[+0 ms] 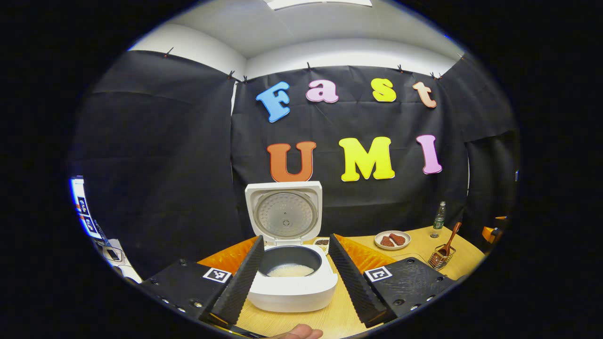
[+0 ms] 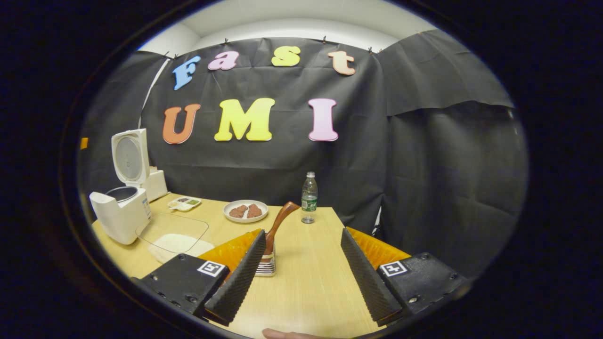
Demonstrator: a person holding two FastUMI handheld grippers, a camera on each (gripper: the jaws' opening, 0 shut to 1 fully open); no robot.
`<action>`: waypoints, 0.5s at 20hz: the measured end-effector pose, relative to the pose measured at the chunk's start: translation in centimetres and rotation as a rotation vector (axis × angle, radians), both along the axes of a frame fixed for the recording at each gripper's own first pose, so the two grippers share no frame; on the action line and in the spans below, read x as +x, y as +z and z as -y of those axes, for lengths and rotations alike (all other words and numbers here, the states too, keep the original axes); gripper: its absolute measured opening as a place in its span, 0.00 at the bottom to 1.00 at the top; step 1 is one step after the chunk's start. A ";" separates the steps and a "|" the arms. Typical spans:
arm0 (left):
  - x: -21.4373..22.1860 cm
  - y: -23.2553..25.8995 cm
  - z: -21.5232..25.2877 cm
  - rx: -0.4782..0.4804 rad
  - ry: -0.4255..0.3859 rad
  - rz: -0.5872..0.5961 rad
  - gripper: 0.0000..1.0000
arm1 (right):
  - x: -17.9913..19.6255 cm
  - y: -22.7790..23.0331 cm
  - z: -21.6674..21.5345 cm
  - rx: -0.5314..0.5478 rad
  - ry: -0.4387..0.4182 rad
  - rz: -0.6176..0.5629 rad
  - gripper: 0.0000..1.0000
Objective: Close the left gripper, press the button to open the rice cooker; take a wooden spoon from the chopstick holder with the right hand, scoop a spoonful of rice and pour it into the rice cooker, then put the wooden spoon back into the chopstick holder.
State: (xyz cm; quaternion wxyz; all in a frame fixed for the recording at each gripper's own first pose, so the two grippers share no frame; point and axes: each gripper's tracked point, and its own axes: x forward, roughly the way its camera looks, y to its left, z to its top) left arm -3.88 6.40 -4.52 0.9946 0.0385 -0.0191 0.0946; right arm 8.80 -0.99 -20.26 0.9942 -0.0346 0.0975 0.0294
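The white rice cooker [image 1: 292,287] stands open right in front of my left gripper [image 1: 294,278], lid [image 1: 284,212] upright and some rice in its dark pot [image 1: 289,263]. The left gripper is open, its fingers flanking the cooker without touching it. Far right, the wooden spoon [image 1: 451,238] stands in the chopstick holder [image 1: 440,258]. In the right gripper view the spoon's handle [image 2: 280,219] rises from the holder [image 2: 267,264], just behind the left finger of my open, empty right gripper [image 2: 301,268]. A clear tray with a heap of rice [image 2: 176,240] lies beside the cooker [image 2: 120,214].
On the wooden table [image 2: 306,282] are a plate with brown pieces [image 2: 245,211], a plastic bottle [image 2: 309,190] near the far edge and a small divided dish [image 2: 184,203]. A white box [image 2: 156,184] sits behind the cooker. Black cloth walls close the back and right.
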 end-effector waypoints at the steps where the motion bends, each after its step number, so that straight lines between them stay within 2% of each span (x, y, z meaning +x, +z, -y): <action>1: -1.1 0.0 0.2 -0.001 0.006 0.021 0.88 | 0.5 -0.5 0.0 0.014 -0.001 -0.004 1.00; 6: -6.5 -0.8 0.3 0.010 0.073 0.074 0.89 | 2.8 -1.5 -0.4 0.068 0.026 0.007 1.00; 10: -8.3 -2.2 2.6 -0.009 0.042 0.062 0.89 | 4.6 -3.3 -1.1 0.115 0.037 -0.024 1.00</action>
